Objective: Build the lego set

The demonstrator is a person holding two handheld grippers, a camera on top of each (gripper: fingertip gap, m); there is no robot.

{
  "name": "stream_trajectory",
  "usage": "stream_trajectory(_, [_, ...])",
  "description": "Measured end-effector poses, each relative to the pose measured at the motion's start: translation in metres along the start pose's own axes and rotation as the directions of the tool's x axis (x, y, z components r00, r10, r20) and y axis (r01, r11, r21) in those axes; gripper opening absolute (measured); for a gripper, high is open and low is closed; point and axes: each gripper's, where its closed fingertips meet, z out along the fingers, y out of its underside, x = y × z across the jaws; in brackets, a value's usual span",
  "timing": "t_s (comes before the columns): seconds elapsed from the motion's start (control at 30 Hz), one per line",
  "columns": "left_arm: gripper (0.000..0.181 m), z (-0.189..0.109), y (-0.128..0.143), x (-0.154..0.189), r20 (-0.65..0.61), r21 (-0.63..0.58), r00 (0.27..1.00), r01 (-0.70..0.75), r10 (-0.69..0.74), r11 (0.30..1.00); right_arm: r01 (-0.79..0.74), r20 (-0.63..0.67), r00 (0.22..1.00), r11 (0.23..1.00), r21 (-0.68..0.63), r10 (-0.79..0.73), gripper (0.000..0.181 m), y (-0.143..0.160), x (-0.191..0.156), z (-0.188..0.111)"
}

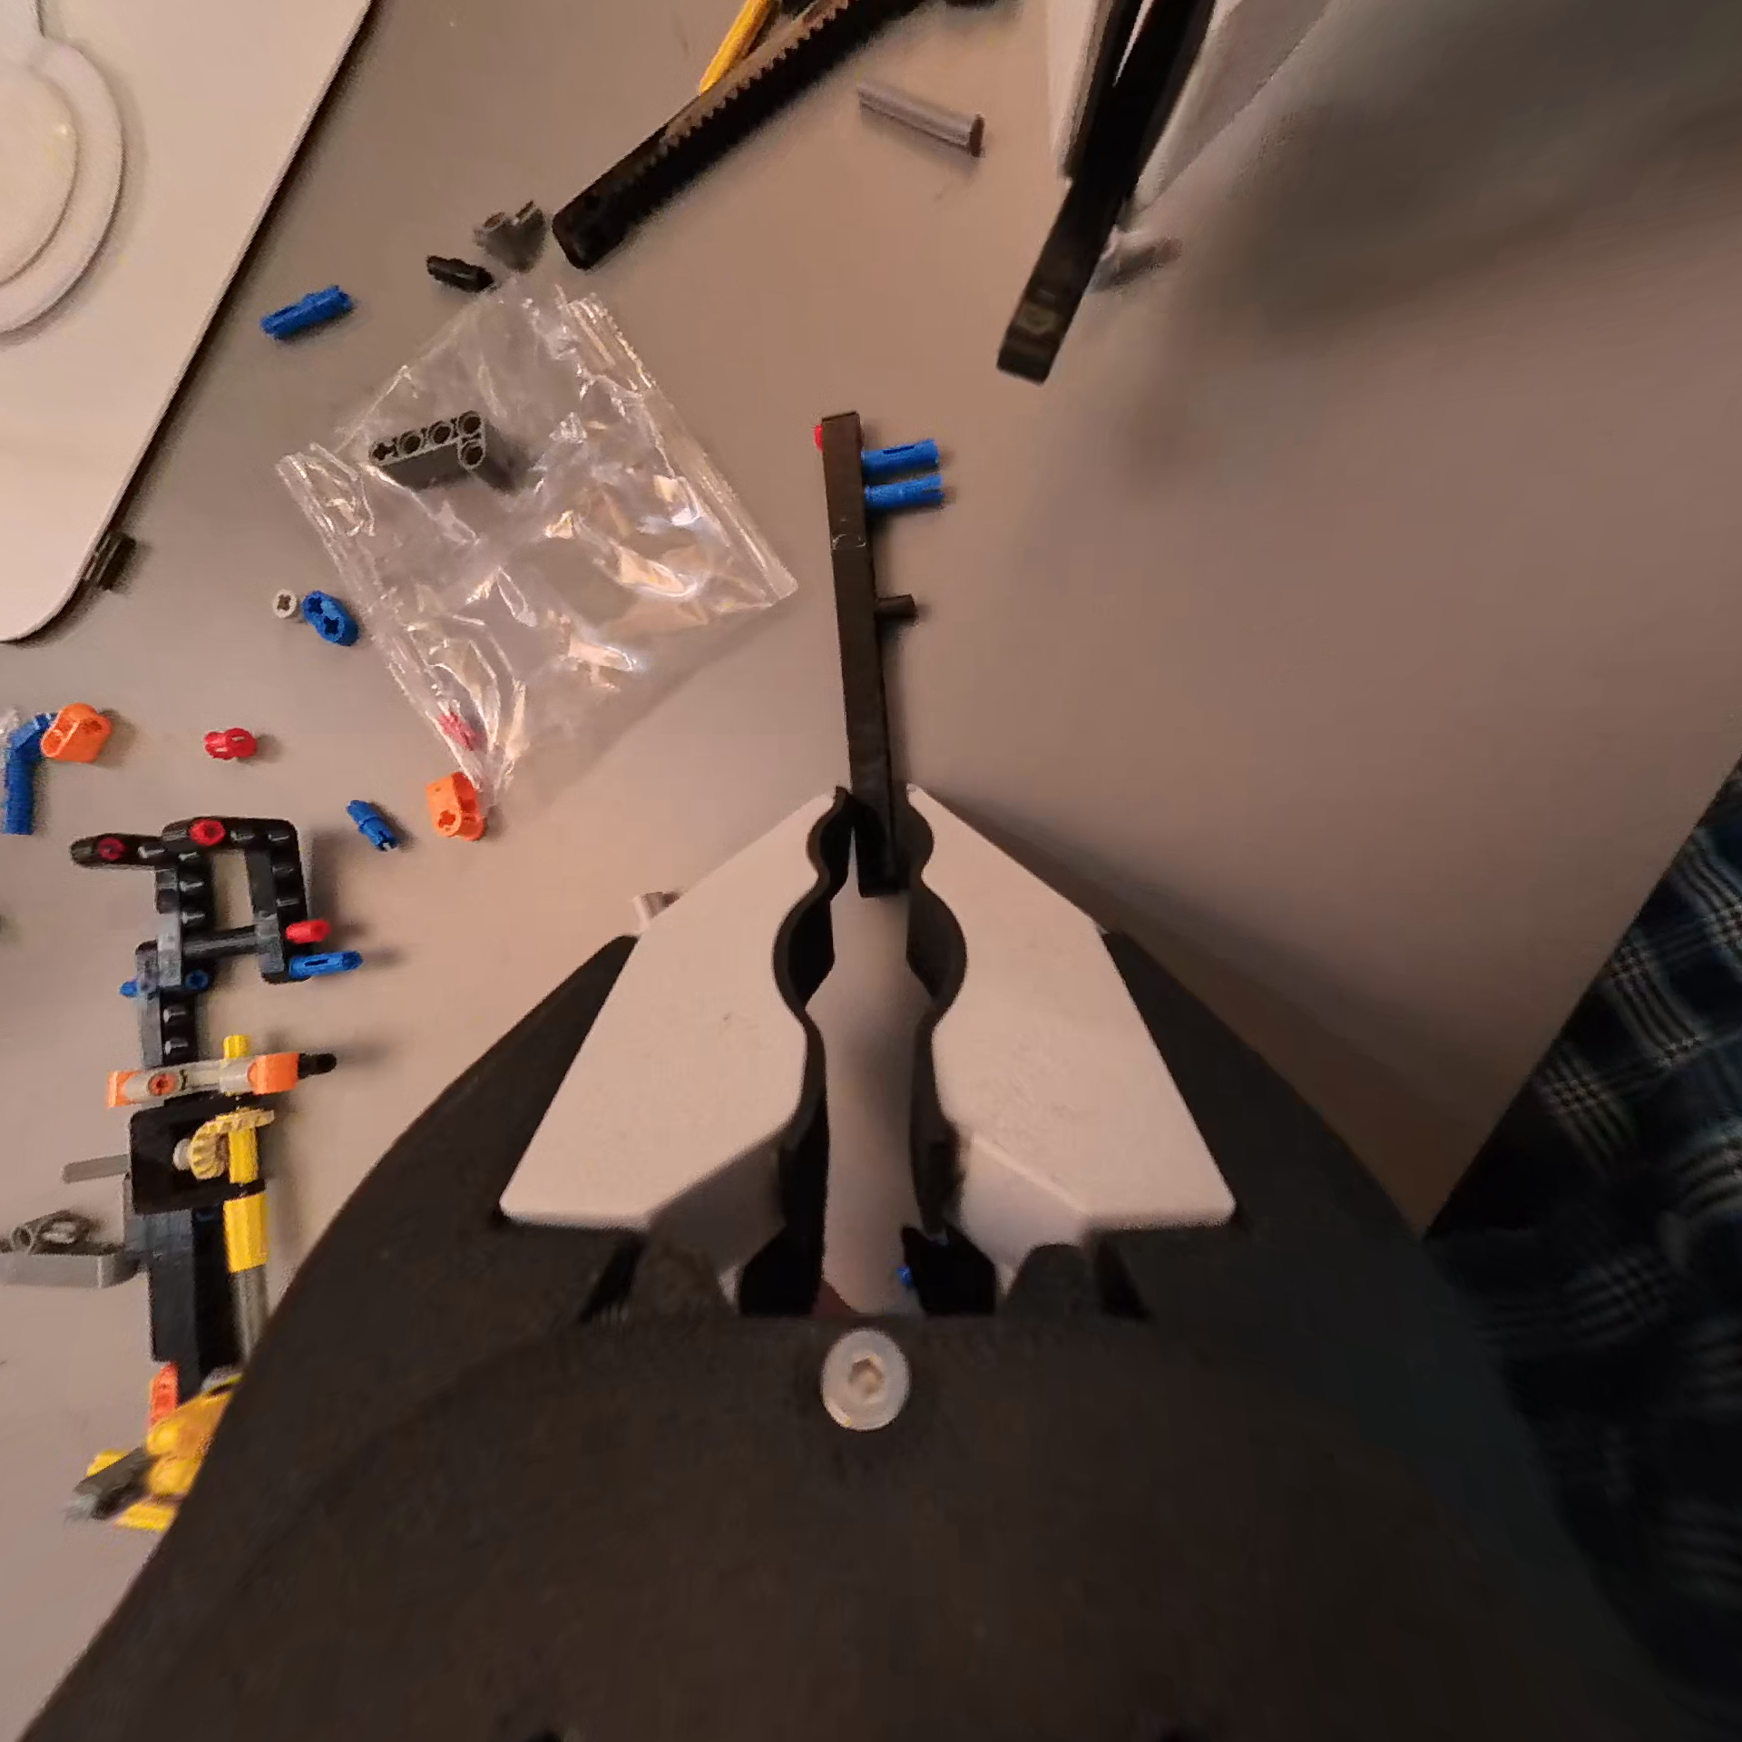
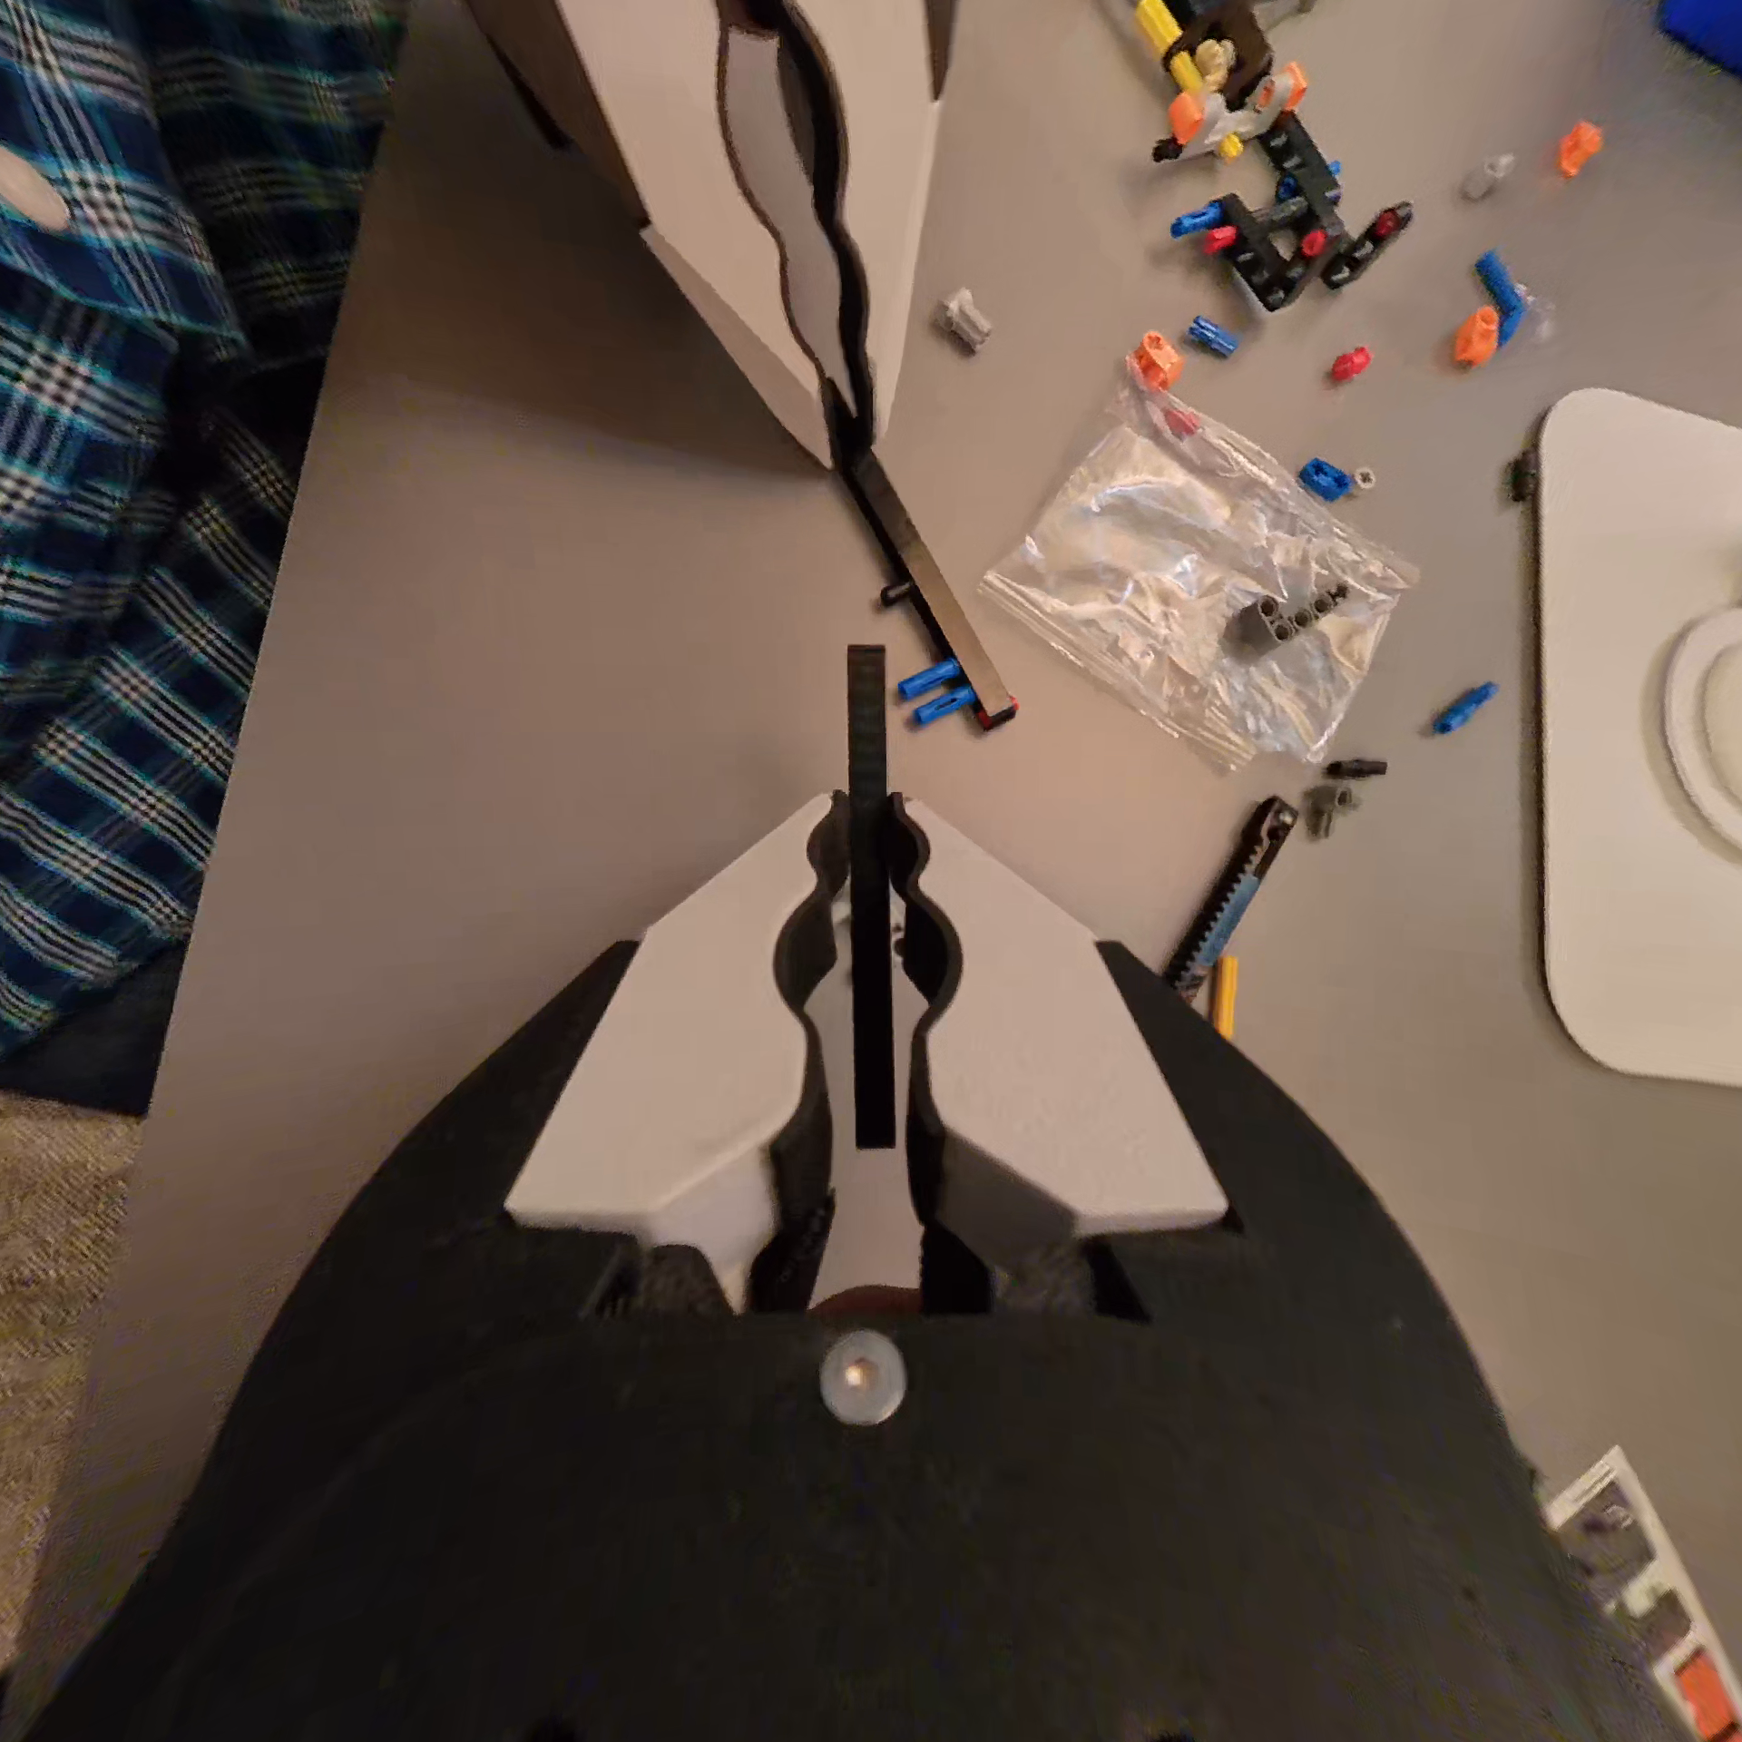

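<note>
Two black Technic beams held above the grey table [image 1: 1225, 660]: left gripper [image 1: 879, 829] fingers pinching a long beam [image 1: 862, 603] carrying two blue pins [image 1: 900, 476]; right gripper [image 2: 867, 820] fingers pinching a plain beam [image 2: 867, 848]. Clear bag [image 1: 528, 537], partial assembly [image 1: 217, 943] and loose pieces lie nearby.

A home hobby spot: grey table [image 1: 1225, 660] strewn with loose Lego pieces [image 1: 306, 313], white placemat [image 2: 1640, 754], carpet [image 2: 57, 1320] below.
</note>
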Motion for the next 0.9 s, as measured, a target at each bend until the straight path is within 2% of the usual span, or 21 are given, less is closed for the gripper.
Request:
stream_trajectory(0.33, [0.028,-0.005,-0.010,-0.003,-0.042,0.038,0.994,-0.102,0.104,0.994,0.182,0.167,0.972,0.980,-0.080,-0.167,0.005,-0.004,0.000,0.029])
stream_trajectory(0.47, [0.025,0.008,-0.014,-0.003,-0.032,0.020,0.988,-0.148,0.148,0.989,0.193,0.238,0.957,0.977,-0.088,-0.167,0.005,0.001,-0.003,0.040])
stream_trajectory(0.67, [0.007,0.015,-0.018,-0.003,-0.041,0.021,0.986,-0.161,0.162,0.987,0.179,0.270,0.949,0.983,-0.043,-0.161,0.006,0.000,-0.002,0.041])
stream_trajectory(0.9, [0.006,0.014,-0.017,-0.005,-0.044,0.027,0.987,-0.151,0.152,0.988,0.165,0.229,0.961,0.986,-0.030,-0.154,0.025,0.001,0.005,0.034])
